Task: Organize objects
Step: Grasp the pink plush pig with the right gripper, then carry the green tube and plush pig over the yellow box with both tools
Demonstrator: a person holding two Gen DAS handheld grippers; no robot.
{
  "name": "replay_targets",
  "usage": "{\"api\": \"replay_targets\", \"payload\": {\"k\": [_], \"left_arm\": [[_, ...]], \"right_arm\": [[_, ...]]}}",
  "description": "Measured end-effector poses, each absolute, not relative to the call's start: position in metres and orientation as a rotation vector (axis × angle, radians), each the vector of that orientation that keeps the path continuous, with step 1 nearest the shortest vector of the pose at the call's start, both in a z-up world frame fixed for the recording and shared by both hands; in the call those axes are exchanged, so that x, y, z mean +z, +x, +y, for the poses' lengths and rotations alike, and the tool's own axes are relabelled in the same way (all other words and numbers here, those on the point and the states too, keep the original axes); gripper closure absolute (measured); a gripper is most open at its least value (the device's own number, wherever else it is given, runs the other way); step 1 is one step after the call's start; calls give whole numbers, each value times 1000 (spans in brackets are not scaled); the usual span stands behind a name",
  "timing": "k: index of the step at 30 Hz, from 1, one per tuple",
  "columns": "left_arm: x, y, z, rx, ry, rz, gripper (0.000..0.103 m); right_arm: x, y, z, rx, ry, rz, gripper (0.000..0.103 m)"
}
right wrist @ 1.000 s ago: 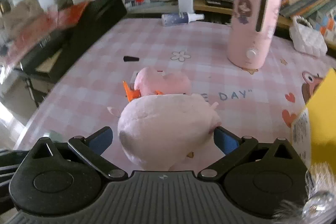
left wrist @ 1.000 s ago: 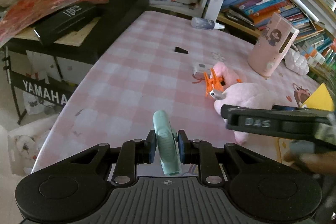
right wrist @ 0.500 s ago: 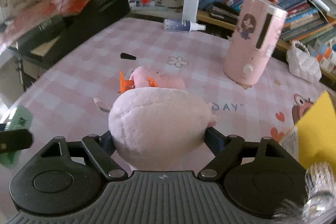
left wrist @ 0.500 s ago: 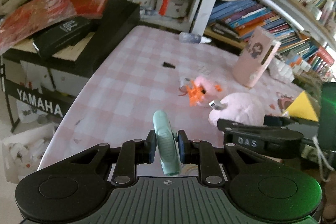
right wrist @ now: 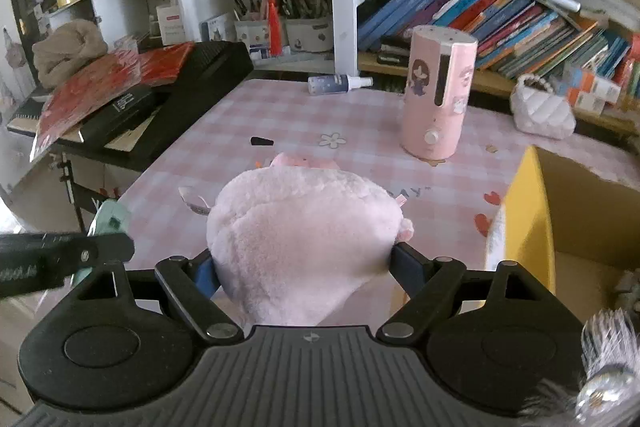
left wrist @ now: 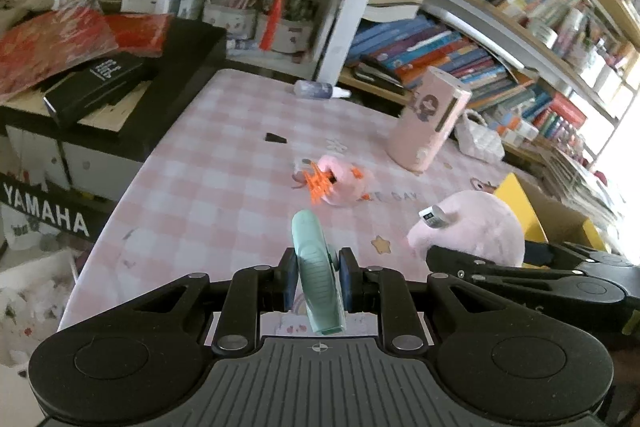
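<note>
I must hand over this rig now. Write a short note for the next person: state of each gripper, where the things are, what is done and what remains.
Left gripper: shut on a mint-green flat object, held above the table edge.
Right gripper: shut on the big pink plush toy, lifted off the pink checked table, next to the open yellow box.
Done: both items picked up.
Left: set them down, likely in the box. The small pink plush with the orange clip, a spray bottle and a small black piece lie on the table.

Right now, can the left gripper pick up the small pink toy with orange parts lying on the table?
Probably not yet: the left gripper is shut on a mint green object. The pink toy lies uncovered ahead.
</note>
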State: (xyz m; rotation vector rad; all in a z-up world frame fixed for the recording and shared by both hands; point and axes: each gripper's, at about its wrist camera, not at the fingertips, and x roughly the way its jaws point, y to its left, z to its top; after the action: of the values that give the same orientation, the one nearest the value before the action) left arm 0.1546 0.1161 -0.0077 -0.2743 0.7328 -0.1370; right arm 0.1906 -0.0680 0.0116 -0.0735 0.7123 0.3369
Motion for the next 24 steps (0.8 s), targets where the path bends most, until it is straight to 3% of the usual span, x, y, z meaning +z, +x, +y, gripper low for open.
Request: {"api": "replay_targets", "payload": {"k": [24], "left_arm": [[-11,57,120,-273,-213,759,83]], "right_arm": [[2,66,-59,255,-47,775,20]]}}
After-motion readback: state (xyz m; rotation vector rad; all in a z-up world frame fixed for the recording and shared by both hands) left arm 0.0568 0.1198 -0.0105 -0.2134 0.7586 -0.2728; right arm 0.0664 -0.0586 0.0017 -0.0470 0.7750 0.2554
